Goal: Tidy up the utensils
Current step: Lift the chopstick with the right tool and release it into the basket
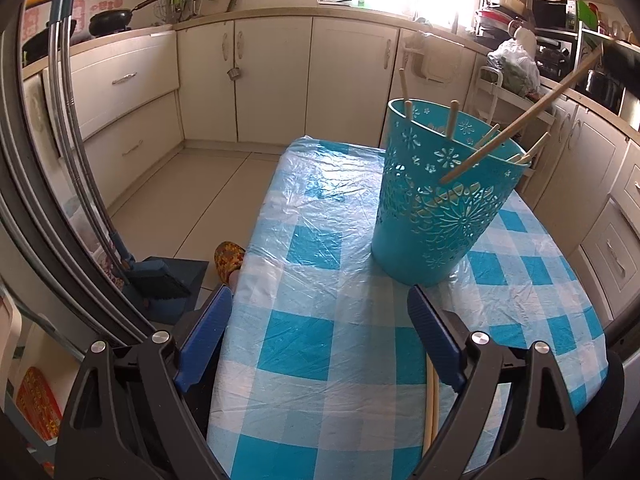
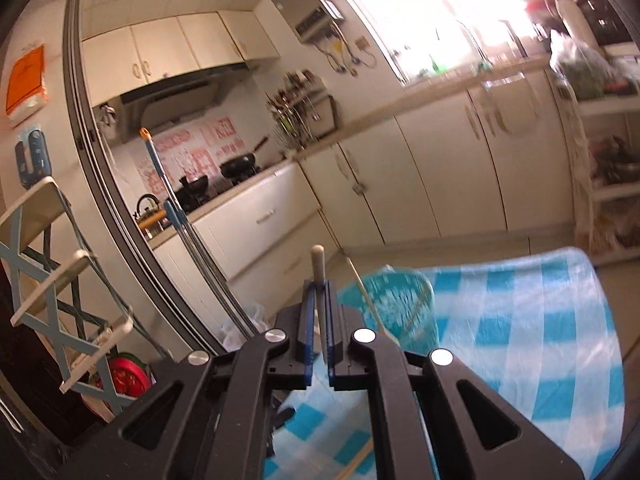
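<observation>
- Gripping a pale wooden chopstick (image 2: 317, 268) between nearly closed jaws, the right gripper (image 2: 319, 320) points it upward, near the turquoise basket (image 2: 394, 292).
- Left gripper (image 1: 320, 320) hovers with jaws spread wide, empty, over the checked tablecloth (image 1: 304, 344).
- Just beyond stands the basket, chopsticks (image 1: 516, 124) leaning inside.
- Two loose chopsticks (image 1: 431, 400) lie near its right finger.

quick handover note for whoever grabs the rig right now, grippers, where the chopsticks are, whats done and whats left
Left gripper: open, empty, low over the checked table, facing the teal basket.
Right gripper: shut on one chopstick, raised, with the basket ahead and below.
Done: several chopsticks already stand in the basket; one long one leans across its rim.
Left: drop the held chopstick in, then collect the pair lying on the table near the left gripper's right finger.
</observation>
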